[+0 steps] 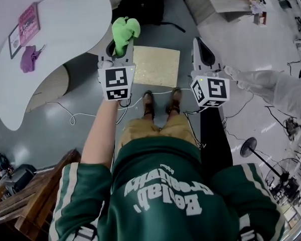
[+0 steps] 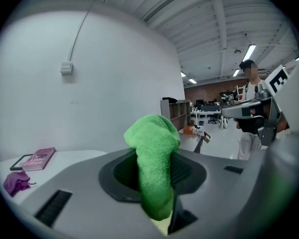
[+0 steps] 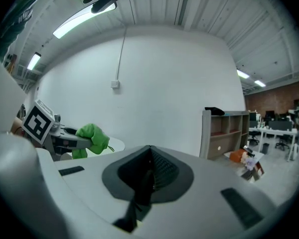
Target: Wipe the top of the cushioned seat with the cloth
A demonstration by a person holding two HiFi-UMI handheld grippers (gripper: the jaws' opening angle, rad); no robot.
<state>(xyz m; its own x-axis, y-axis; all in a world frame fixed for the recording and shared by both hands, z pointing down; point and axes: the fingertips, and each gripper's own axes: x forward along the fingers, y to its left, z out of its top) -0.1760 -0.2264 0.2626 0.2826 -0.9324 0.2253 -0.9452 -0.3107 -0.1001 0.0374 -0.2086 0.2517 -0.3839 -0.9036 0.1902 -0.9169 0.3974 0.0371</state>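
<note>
Your left hand-held gripper (image 2: 157, 183) is clamped on the green cloth (image 2: 152, 158), which bunches up above the jaws and hangs down between them. Your right hand-held gripper (image 3: 145, 176) has its jaws together with nothing in them. You hold both level in front of you, well apart. Your shoes (image 1: 162, 103) stand on the grey floor just at the near edge of the cushioned seat (image 1: 160, 67), a pale square seen from above. To the left is the white worktop (image 1: 70, 29), carrying a pink book (image 1: 28, 21) and a purple rag (image 1: 29, 58). Beyond the seat lies a black backpack (image 1: 140, 4).
</note>
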